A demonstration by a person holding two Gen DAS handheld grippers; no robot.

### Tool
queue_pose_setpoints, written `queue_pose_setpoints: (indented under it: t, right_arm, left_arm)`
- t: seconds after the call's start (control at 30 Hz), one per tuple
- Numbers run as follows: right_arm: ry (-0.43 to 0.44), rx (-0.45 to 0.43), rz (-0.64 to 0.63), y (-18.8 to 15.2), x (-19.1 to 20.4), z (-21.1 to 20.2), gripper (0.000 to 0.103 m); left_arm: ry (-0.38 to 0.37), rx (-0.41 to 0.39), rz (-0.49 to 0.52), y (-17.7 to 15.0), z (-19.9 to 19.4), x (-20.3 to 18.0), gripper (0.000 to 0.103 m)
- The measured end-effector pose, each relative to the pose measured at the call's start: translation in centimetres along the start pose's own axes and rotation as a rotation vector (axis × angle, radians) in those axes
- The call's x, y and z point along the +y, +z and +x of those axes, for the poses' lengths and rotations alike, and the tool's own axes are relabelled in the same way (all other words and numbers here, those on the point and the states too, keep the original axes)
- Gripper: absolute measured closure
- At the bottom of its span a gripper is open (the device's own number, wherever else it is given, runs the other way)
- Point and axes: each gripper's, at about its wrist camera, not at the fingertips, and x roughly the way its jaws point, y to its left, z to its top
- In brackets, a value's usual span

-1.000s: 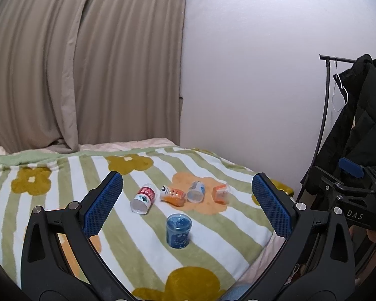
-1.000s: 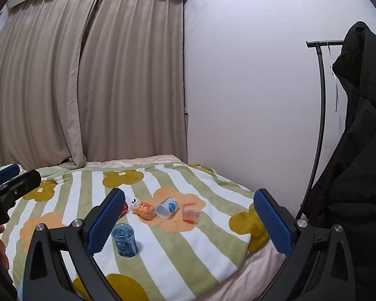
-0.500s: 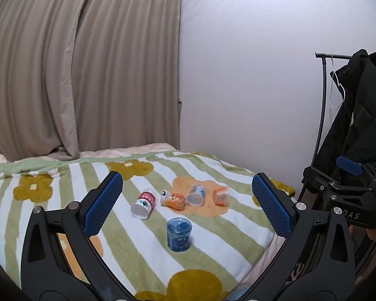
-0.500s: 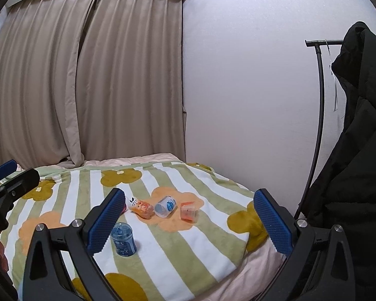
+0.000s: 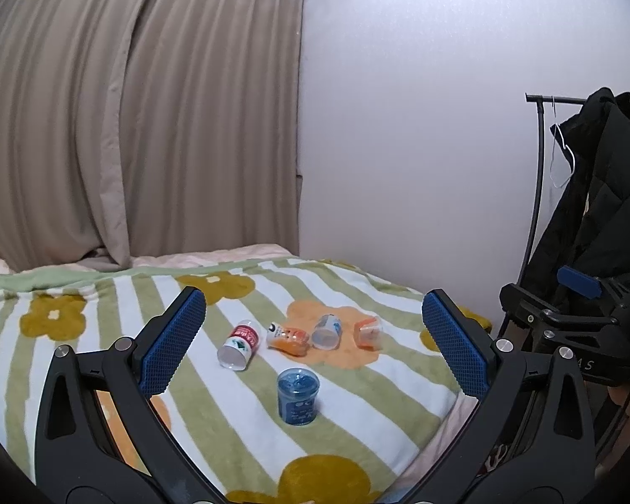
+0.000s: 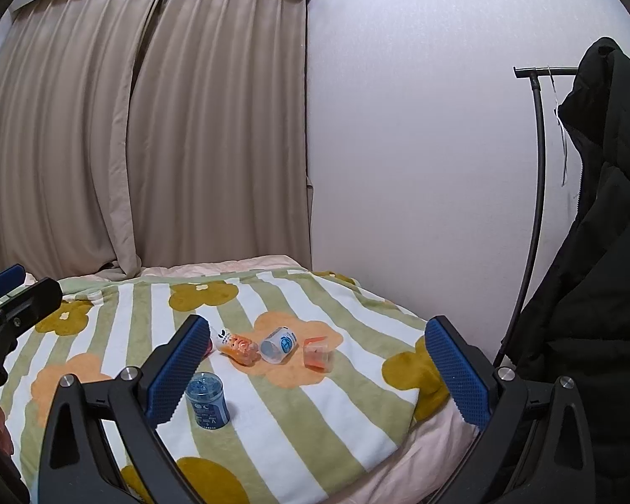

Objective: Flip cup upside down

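Several small cups lie on a striped flowered blanket (image 5: 105,323). A blue cup (image 5: 297,395) stands upright nearest me; it also shows in the right wrist view (image 6: 207,399). Behind it lie a red-and-white cup (image 5: 238,344), an orange patterned cup (image 5: 287,338), a clear cup with blue print (image 5: 326,332) and a clear orange cup (image 5: 368,332), all on their sides. My left gripper (image 5: 315,346) is open and empty, held above the bed short of the cups. My right gripper (image 6: 315,371) is open and empty too.
The bed (image 6: 420,432) ends at the right, where a pink sheet hangs over its edge. A black coat (image 6: 600,252) hangs on a rack (image 5: 539,193) at the right. Beige curtains (image 5: 126,126) and a white wall (image 5: 420,147) stand behind the bed.
Both grippers have tilted and drawn back slightly, so the cups sit a little lower and nearer in both views. The cups have not moved. Both grippers stay open.
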Motion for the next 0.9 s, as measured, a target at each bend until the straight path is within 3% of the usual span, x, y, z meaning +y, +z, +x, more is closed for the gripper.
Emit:
queue_pose_setpoints:
  t: [0.3,0.57,0.9]
  right_arm:
    - [-0.003,0.000,-0.006,-0.1,0.1,0.1,0.001]
    - [0.002,0.003,-0.002,-0.2,0.2,0.2,0.001]
    - [0.005,0.013,-0.011,-0.4,0.8,0.6,0.001]
  left_arm:
    - [0.009,-0.005,0.010,-0.1,0.1,0.2,0.000]
    - [-0.006,-0.084,0.021,0.0,-1.0,0.1,0.000]
    - [-0.022,-0.078,0.012,-0.2,-0.5,0.5,0.000]
